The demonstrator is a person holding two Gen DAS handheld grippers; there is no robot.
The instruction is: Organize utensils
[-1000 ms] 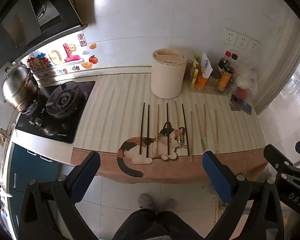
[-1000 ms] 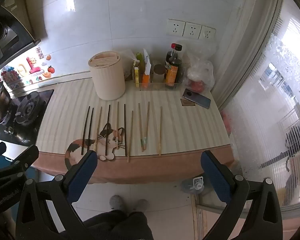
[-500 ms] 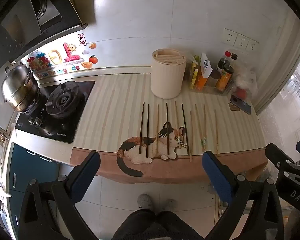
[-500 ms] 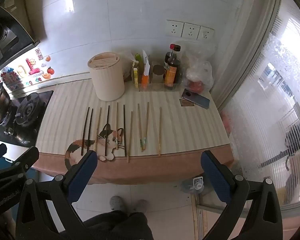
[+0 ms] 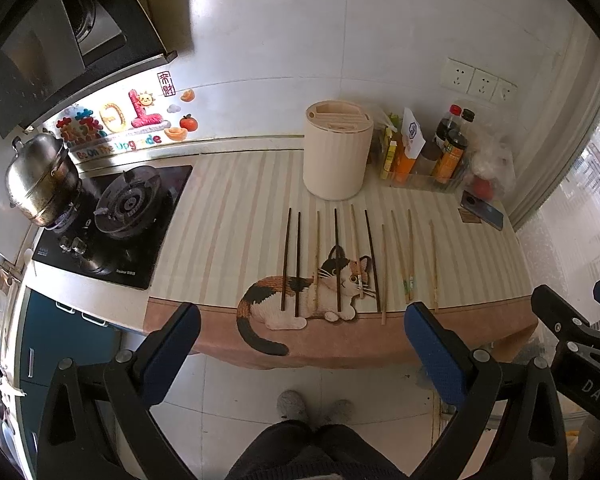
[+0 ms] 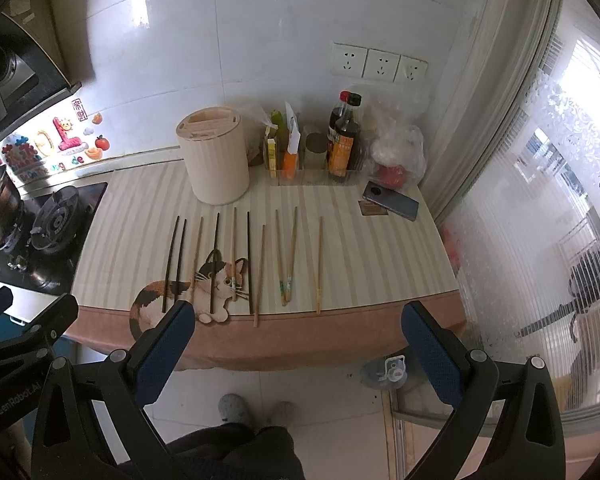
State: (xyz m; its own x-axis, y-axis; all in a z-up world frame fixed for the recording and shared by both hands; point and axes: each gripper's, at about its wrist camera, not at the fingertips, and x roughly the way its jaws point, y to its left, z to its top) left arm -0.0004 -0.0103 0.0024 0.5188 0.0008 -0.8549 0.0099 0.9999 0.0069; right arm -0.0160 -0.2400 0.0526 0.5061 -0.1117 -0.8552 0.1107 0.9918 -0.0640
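Almost nothing had moved since the earlier frames: both views drifted only slightly, and your grippers were no nearer the surface (image 5: 228, 216).

Your left gripper (image 5: 300, 336) stood with its jaws spread wide and nothing between them. Your right gripper (image 6: 300, 336) was the same, wide apart and empty. Both hung in the air on your side of the surface, short of its near edge and above the floor, with your feet visible below.

The chopsticks (image 5: 336, 260) lay in a loose row on the surface, forward of both grippers, some crossing the cat picture (image 5: 300, 292) on the mat. Their long axes ran away from you, near tips toward the front edge and far tips toward the round beige holder (image 5: 337, 152), which stood just behind the row. Dark sticks lay at the left of the row, pale wooden ones at the right, each a little apart from its neighbour.

By my judgement, the left gripper sat more squarely before the dark pair at the left end, and the right gripper before the lone pale stick (image 6: 319, 264) at the right end. Because each stick pointed along your line of reach, the jaws would close across its width if you came straight forward and down, with no turn of the wrist.
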